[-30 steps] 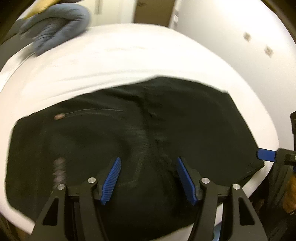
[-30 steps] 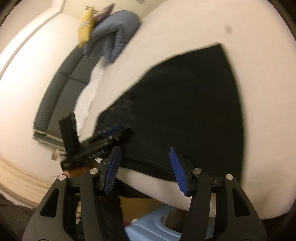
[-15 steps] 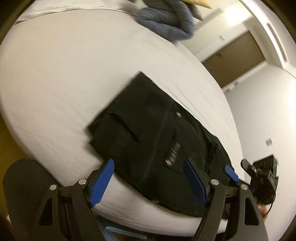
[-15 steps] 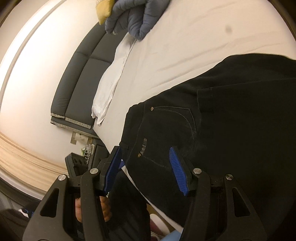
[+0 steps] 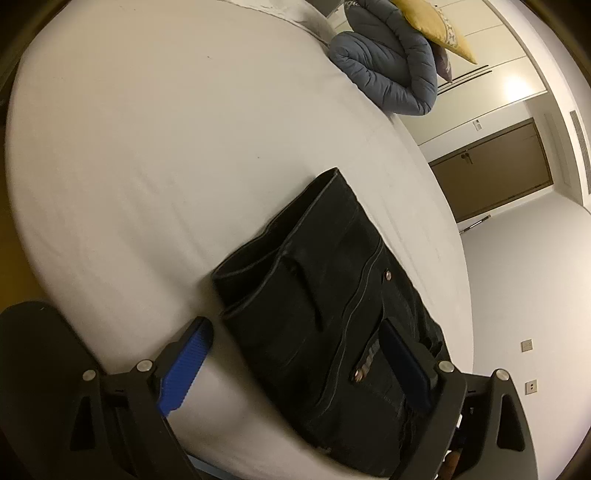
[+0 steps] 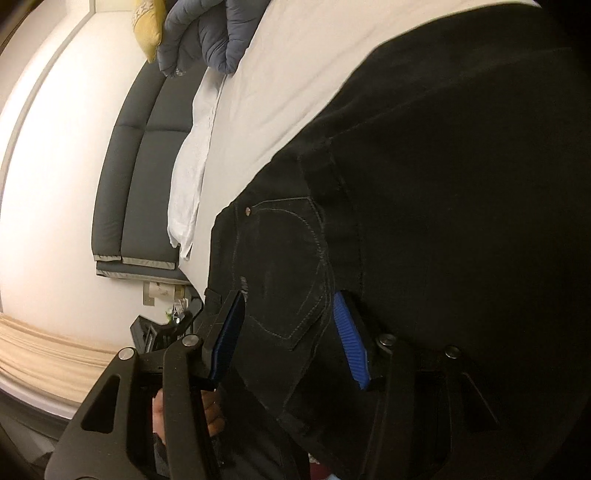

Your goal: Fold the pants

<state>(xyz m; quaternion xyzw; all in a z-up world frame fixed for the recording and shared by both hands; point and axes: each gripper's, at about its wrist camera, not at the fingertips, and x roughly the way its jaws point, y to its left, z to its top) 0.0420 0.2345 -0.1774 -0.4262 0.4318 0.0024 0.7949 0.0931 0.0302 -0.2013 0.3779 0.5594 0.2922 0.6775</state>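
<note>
Black pants (image 5: pixel 325 295) lie on a white bed (image 5: pixel 155 155), waistband end near the bed's edge. In the left wrist view my left gripper (image 5: pixel 295 362) is open, its blue pads either side of the waist area with its rivets and pocket. In the right wrist view the pants (image 6: pixel 424 192) fill most of the frame. My right gripper (image 6: pixel 291 332) is open, straddling the back pocket close above the cloth. Neither gripper holds anything.
A blue-grey puffy jacket (image 5: pixel 388 66) and a yellow cushion (image 5: pixel 432 26) lie at the far end of the bed. A dark padded headboard (image 6: pixel 136 177) and a white sheet fold (image 6: pixel 192 155) are at the left. A brown door (image 5: pixel 491 170) stands beyond the bed.
Both grippers have swung toward the waist end of the pants and come closer to the cloth. The view has turned from the legs to the pockets. Both stay open.
</note>
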